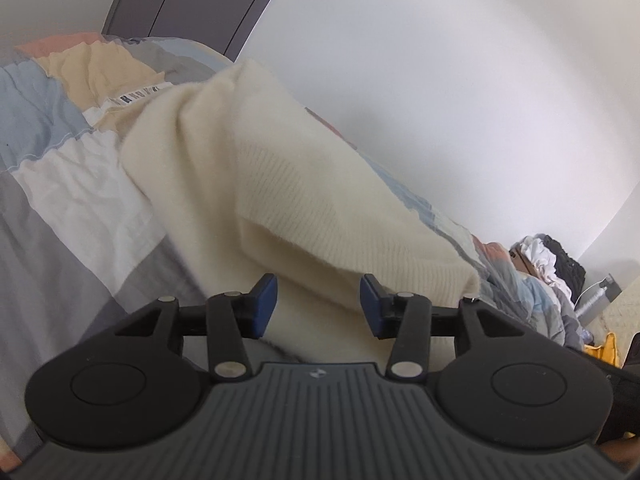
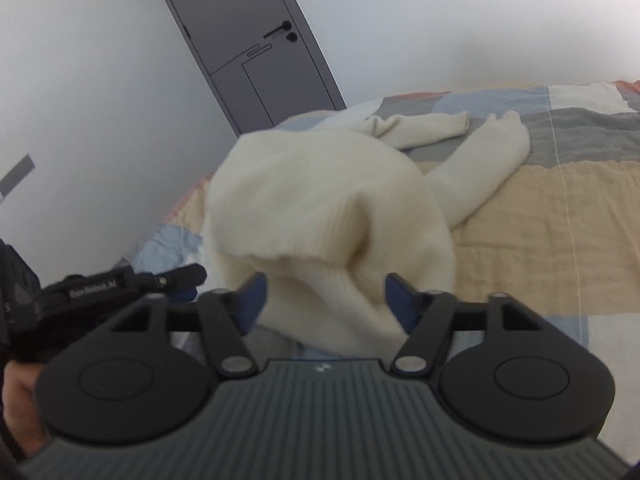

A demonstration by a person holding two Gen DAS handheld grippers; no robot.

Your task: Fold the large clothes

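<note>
A cream knit sweater (image 1: 280, 184) lies bunched on the patchwork bed cover (image 1: 60, 208). Its ribbed hem drapes just in front of my left gripper (image 1: 318, 306), whose blue-padded jaws stand open with cloth between them, not clamped. In the right wrist view the sweater (image 2: 320, 208) is heaped up close, its two sleeves (image 2: 480, 160) stretched out to the right on the cover (image 2: 540, 216). My right gripper (image 2: 324, 300) is open with the ribbed hem hanging between its jaws. The left gripper's body (image 2: 100, 288) shows at the left.
A grey door (image 2: 248, 48) and white walls stand behind the bed. A pile of dark and white clothes (image 1: 552, 260) lies at the far right of the left wrist view, with a yellow item (image 1: 608, 348) below it.
</note>
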